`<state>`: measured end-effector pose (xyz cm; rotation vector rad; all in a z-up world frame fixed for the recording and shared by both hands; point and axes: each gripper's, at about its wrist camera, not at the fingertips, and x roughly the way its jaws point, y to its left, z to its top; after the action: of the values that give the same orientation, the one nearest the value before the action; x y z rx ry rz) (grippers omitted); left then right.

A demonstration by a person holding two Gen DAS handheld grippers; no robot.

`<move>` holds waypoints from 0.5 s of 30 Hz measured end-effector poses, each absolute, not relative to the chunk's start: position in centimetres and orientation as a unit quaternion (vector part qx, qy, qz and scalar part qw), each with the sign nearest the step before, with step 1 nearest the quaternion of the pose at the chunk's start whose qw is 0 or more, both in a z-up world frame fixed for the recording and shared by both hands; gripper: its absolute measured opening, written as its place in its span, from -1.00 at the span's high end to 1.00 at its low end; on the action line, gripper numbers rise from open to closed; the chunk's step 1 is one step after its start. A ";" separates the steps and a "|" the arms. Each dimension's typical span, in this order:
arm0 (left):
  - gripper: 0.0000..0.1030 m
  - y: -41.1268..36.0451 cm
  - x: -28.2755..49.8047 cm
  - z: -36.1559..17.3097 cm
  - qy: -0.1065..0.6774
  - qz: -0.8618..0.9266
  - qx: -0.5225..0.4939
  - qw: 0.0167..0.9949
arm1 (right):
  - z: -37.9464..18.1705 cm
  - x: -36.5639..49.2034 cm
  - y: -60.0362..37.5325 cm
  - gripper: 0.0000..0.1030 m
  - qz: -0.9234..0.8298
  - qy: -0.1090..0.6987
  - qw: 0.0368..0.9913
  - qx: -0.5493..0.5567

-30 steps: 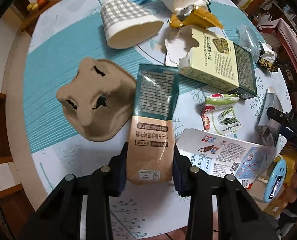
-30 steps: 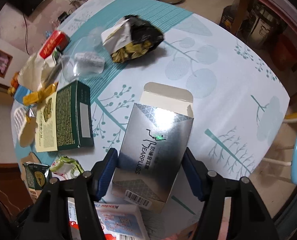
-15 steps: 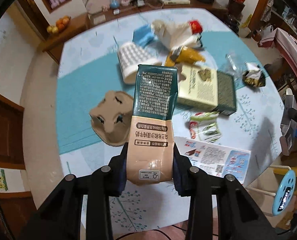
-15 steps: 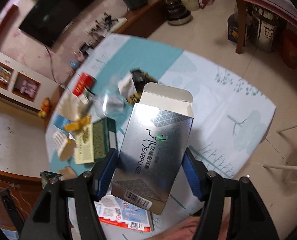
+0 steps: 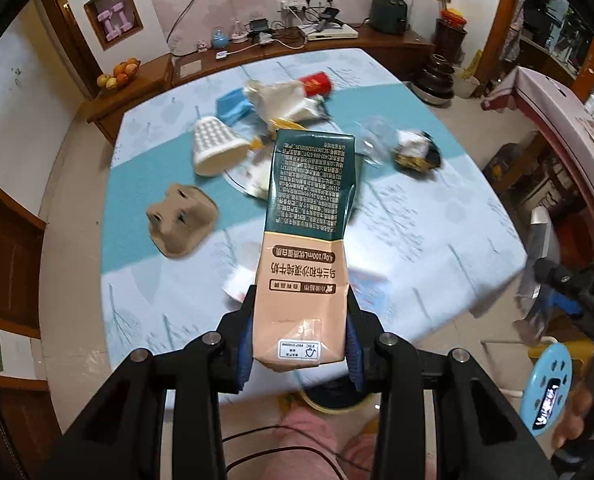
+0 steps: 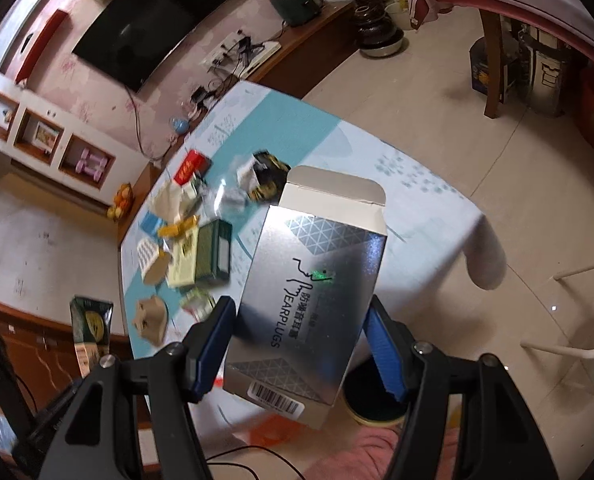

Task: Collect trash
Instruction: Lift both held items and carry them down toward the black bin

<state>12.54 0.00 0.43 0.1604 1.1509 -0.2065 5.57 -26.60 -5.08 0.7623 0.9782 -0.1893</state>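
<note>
My left gripper (image 5: 299, 344) is shut on a green and tan milk carton (image 5: 309, 240), held high above the table's near edge. My right gripper (image 6: 301, 340) is shut on a silver earplug box (image 6: 313, 300) with its top flap open, also held well above the table. Both are over a round bin (image 6: 373, 404) on the floor, seen below the box and below the carton (image 5: 329, 400). The left-hand carton also shows at the left of the right wrist view (image 6: 91, 328).
The table (image 5: 417, 232) with a blue and white cloth still holds a brown pulp tray (image 5: 183, 224), a checked paper cup (image 5: 215, 146), a green box (image 6: 213, 254), a black snack bag (image 5: 417, 152), a red pack (image 5: 315, 84) and crumpled wrappers. A blue stool (image 5: 549, 384) stands at right.
Both grippers have lifted their items off the table and pulled back toward the near edge, so the table looks smaller and farther. Both grips have held.
</note>
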 end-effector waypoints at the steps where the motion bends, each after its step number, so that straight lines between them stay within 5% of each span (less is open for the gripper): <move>1: 0.31 -0.7 11.5 0.3 0.544 -0.098 0.074 0.830 | -5.3 4.9 -26.8 -0.26 -0.085 0.463 0.809 0.353; 15: 0.31 -6.8 0.6 -8.9 0.615 -0.119 0.079 0.776 | -14.5 -2.4 -27.2 -0.26 -0.046 0.576 0.759 0.300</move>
<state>0.63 -6.77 -8.85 0.1707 1.3307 -0.2575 -2.44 -27.23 -14.51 0.6534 1.2548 -0.0998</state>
